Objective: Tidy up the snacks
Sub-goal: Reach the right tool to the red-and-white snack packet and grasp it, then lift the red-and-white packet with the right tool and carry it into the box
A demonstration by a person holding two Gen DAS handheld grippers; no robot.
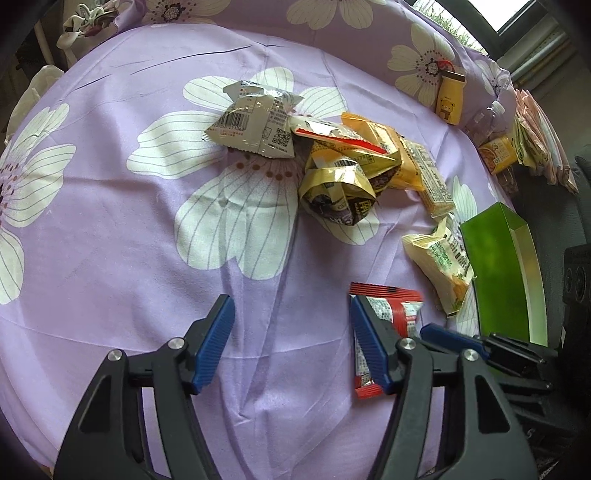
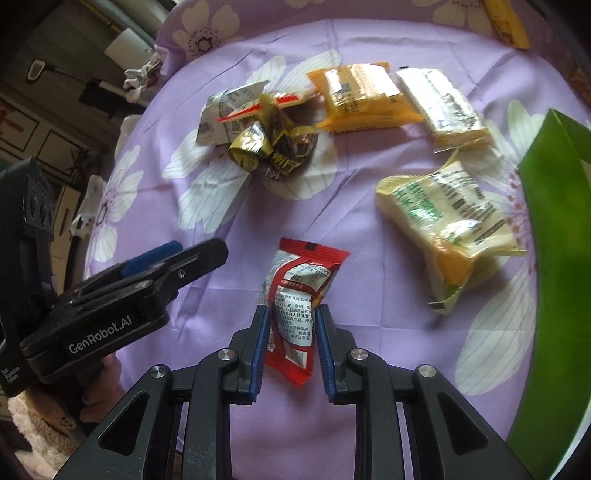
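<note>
Right claw (image 2: 290, 314) seemingly around red packet (image 2: 303, 280)

Bed cover: lilac fabric sheet (image 1: 110, 221) printed with large cream flowers, lightly creased, spread over the whole bed.

Pillow: matching lilac flowered pillow (image 1: 369, 22) along the far edge of the bed.

Figurine: small yellow bottle-shaped trinket with a bear face and brown cap (image 1: 450, 96), upright at the far right edge, just before the pillow.

Bottle: clear plastic bottle with orange label (image 1: 493, 138), lying at the right edge.

Cloth bundle: white and dark patterned fabric (image 1: 86, 20), beyond the far left corner.
</note>
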